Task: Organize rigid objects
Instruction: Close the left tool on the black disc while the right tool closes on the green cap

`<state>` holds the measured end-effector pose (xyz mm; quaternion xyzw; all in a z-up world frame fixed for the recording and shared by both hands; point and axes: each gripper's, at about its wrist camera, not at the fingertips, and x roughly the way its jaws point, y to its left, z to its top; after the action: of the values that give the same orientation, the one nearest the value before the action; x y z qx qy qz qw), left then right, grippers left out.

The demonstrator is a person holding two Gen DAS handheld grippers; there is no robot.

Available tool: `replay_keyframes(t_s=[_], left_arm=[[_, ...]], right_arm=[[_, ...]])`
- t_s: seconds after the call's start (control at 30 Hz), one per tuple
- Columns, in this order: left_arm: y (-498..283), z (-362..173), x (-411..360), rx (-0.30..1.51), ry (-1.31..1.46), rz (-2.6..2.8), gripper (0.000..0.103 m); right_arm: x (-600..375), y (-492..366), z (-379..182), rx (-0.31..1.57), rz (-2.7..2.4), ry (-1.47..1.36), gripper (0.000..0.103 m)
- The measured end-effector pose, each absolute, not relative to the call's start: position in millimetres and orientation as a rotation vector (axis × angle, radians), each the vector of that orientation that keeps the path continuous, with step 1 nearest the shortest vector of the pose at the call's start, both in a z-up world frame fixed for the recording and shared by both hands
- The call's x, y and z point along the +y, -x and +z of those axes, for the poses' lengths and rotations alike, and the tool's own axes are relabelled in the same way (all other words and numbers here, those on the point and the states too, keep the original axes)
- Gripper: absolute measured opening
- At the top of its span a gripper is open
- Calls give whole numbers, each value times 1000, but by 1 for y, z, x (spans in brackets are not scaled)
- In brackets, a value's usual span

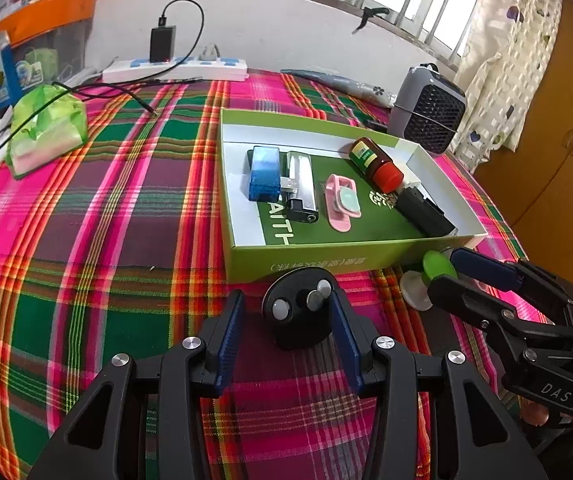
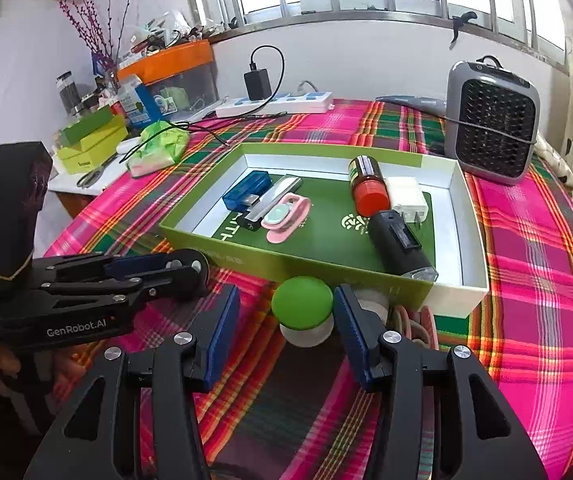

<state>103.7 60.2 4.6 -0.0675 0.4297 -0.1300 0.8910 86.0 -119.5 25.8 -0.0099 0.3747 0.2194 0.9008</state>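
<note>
On the plaid table (image 1: 86, 240), a green box (image 1: 326, 258) sits toward the far right side, already holding a blue case (image 1: 263, 174), a silver lighter (image 1: 300, 186), a pink clip (image 1: 342, 202), a red-capped bottle (image 1: 374, 160), a white plug (image 2: 406, 198) and a black torch (image 1: 426, 212). Two things are still outside it, just before its near wall: a black puck (image 1: 298, 316) with metal studs, and a green-topped mushroom (image 2: 304, 312) near the box's near right corner. The left gripper (image 1: 286, 312) has its jaws apart around the puck, the right pad seemingly touching its side, the left pad clear of it, so nothing is clamped yet. The right gripper (image 2: 286, 304) likewise stands apart around the mushroom, with gaps on both sides of the cap. The risks come from how tight this is. The two grippers lie near each other and both loads sit hard by the box wall, so lifting together could knock fingers together or catch the cardboard rim and shove the box. The mushroom's domed cap is smooth and round; pads closing high on it could squeeze it out, sending it rolling toward the table's near edge. The puck, pushed from one side only, may slide or tip rather than seat squarely. Some pinkish loops (image 2: 414, 326) behind the right finger could also snag.
</note>
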Motion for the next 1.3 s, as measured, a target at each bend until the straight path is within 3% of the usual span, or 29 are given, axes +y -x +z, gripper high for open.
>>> replay_keyframes(t_s=[1.0,1.1,1.3], left_arm=[[-110,5,57,882,174,-246,43],[-109,5,56,879,162,-236,42],[-108,5,56,880,173,-243,32]], right_arm=[[-117,-99,15,825,450,-21,50],[-117,-99,15,824,447,-27,45],[-119,-98,16,820,448,-35,39]])
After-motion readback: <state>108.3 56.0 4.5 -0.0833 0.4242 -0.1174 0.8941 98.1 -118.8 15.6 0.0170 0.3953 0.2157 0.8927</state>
